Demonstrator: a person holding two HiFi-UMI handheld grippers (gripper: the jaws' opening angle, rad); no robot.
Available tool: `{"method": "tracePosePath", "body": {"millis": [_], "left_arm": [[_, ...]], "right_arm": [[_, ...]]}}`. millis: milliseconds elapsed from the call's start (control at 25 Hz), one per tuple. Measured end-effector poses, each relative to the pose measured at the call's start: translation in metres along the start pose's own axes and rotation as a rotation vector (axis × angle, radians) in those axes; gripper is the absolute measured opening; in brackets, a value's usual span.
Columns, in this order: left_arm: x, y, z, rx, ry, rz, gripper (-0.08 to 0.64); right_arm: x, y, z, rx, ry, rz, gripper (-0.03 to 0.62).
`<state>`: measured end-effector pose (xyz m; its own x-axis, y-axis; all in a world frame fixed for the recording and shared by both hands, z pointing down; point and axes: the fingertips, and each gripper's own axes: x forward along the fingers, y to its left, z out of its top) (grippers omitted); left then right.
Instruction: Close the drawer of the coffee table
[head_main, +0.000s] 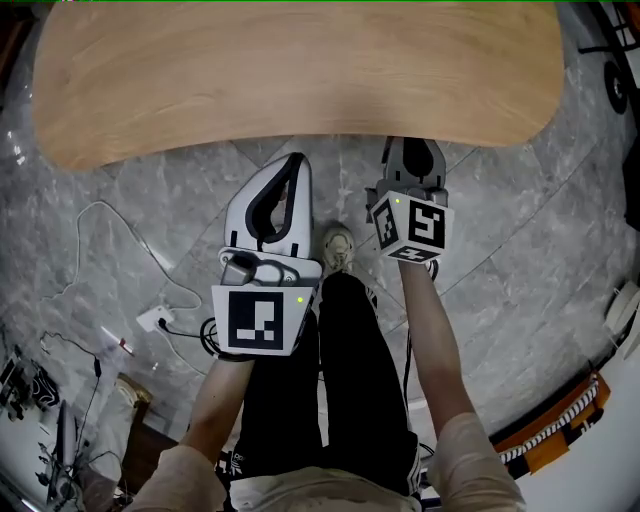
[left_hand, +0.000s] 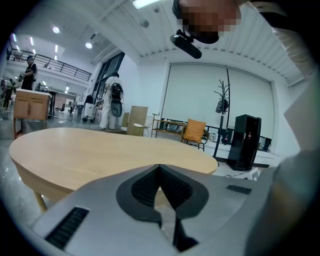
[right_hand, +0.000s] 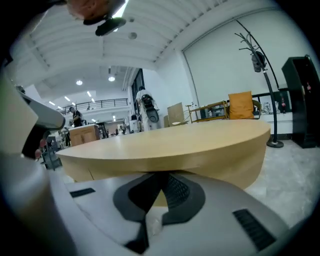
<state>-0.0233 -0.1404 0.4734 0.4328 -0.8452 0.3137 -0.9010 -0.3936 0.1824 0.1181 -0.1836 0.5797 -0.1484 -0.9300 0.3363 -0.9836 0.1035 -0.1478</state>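
The coffee table (head_main: 300, 80) has a light wooden, rounded top and fills the upper head view. In the right gripper view its thick side (right_hand: 200, 150) faces me, with a thin upright seam (right_hand: 90, 172) at the left; no drawer stands out from it. My left gripper (head_main: 293, 160) hangs just short of the table's near edge, its tips together and nothing between them. It looks across the tabletop (left_hand: 100, 150). My right gripper (head_main: 415, 145) reaches to the table's edge, lower than the top, jaws shut and empty (right_hand: 162, 175).
Grey marble floor lies below. The person's legs and one shoe (head_main: 338, 248) stand between the two grippers. A white power strip with cables (head_main: 155, 318) lies on the floor at the left. An orange chair (left_hand: 194, 131) and a black cabinet (left_hand: 245, 142) stand beyond the table.
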Motion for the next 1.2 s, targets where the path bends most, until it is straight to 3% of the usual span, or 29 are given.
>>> {"method": "tracePosePath", "body": {"millis": [160, 280, 520, 880, 960, 1040, 1200], "left_arm": [[0.010, 0.002, 0.007, 0.019, -0.029, -0.012, 0.008], [0.012, 0.003, 0.016, 0.024, -0.034, -0.014, 0.008], [-0.002, -0.004, 0.039, 0.019, -0.035, -0.021, 0.008], [-0.038, -0.008, 0.092, 0.012, -0.002, 0.009, 0.008], [-0.048, -0.008, 0.114, 0.005, 0.001, 0.016, 0.008], [-0.053, -0.010, 0.145, -0.004, -0.017, 0.020, 0.008], [-0.065, -0.010, 0.222, 0.026, -0.061, 0.034, 0.008]], "right_arm": [[0.000, 0.000, 0.000, 0.004, -0.045, -0.014, 0.006], [0.001, -0.001, 0.000, 0.018, -0.021, -0.031, 0.006], [0.001, -0.001, -0.003, -0.057, 0.083, -0.039, 0.006], [-0.026, 0.004, -0.004, -0.050, 0.317, -0.037, 0.006], [-0.042, 0.009, 0.017, -0.049, 0.330, -0.047, 0.006], [-0.051, 0.015, 0.062, -0.048, 0.288, -0.056, 0.006], [-0.063, 0.039, 0.199, -0.092, 0.112, -0.058, 0.006]]}}
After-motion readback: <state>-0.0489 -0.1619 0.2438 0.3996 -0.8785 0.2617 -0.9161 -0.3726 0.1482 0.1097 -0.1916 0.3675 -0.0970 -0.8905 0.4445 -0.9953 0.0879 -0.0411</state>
